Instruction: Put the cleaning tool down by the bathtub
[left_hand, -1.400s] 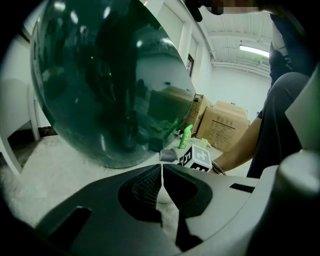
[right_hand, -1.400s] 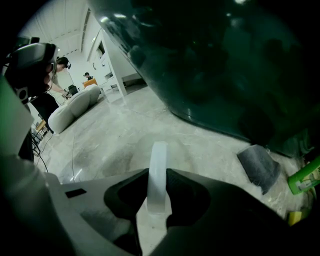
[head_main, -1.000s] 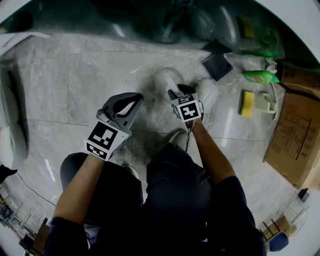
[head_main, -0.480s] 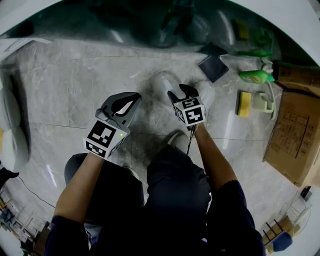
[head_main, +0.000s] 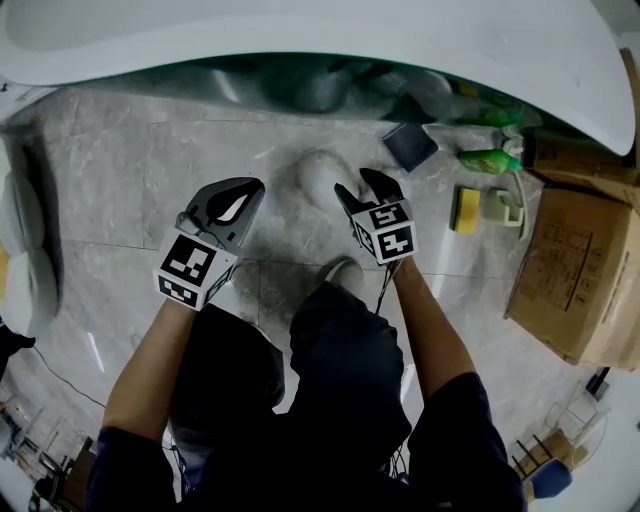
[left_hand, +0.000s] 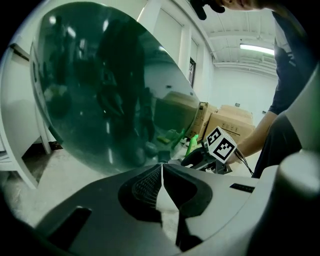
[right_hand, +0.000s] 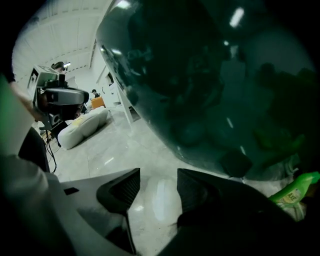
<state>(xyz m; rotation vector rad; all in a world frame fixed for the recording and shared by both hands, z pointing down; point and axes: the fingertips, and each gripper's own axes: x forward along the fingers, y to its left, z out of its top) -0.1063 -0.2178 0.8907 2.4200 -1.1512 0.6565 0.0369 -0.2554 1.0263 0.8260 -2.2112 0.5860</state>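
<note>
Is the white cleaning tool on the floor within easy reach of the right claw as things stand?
Probably yes: the right claw, whose jaws have just been opening with nothing gripped, hangs just over the cleaning tool, with nothing between.

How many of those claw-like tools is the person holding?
2. The left gripper, jaws together, is at the head view's left; the right gripper, at its right, has just been opening its jaws, with nothing gripped.

Dark green bathtub (left_hand: 100, 85), white cleaning tool (head_main: 318, 178)
</note>
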